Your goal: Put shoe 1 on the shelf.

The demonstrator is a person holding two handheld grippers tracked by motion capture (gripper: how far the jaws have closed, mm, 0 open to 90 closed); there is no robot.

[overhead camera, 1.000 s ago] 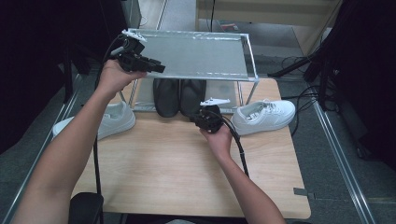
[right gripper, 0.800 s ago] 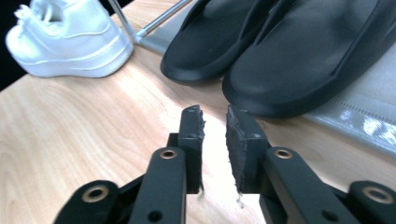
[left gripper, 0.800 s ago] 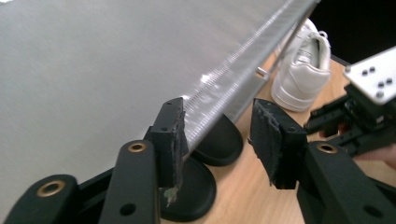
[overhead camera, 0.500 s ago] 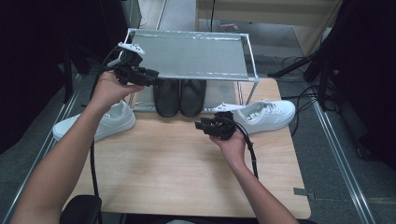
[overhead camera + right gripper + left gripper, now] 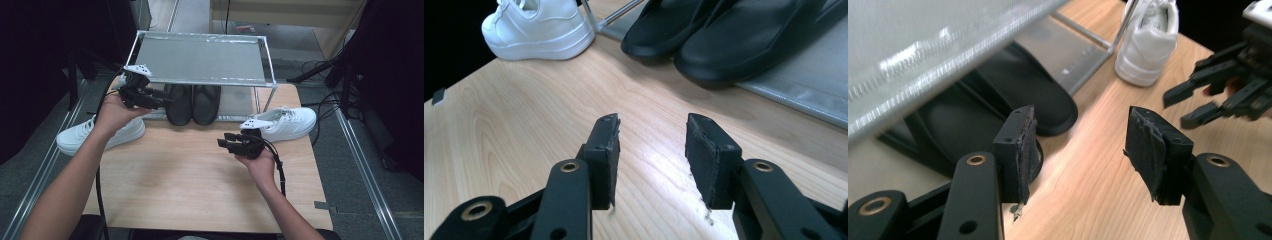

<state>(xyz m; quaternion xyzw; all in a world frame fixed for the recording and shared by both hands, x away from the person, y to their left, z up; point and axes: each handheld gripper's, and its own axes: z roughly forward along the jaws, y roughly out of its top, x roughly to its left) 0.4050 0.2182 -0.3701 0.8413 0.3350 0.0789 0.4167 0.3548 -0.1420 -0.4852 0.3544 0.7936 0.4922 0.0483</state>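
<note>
Black slippers (image 5: 192,103), white sneakers (image 5: 285,123), pale wooden table (image 5: 200,175).

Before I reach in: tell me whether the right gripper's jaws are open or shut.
Open. The right gripper has just been opening; bare light wooden table shows between its pads.

A table (image 5: 165,200) holds a metal rack (image 5: 200,60) at its far side. Two slippers (image 5: 192,102) sit side by side on the low shelf of the rack, under its top shelf. One sneaker (image 5: 100,135) lies at the left edge of the table, near the rack's left corner. The other sneaker (image 5: 285,122) lies to the right, just beside the rack's right leg. The left gripper (image 5: 157,97) is by the rack's near left corner, left of the slippers. The right gripper (image 5: 227,144) is over the table, nearer than the slippers, just left of the right sneaker.
</note>
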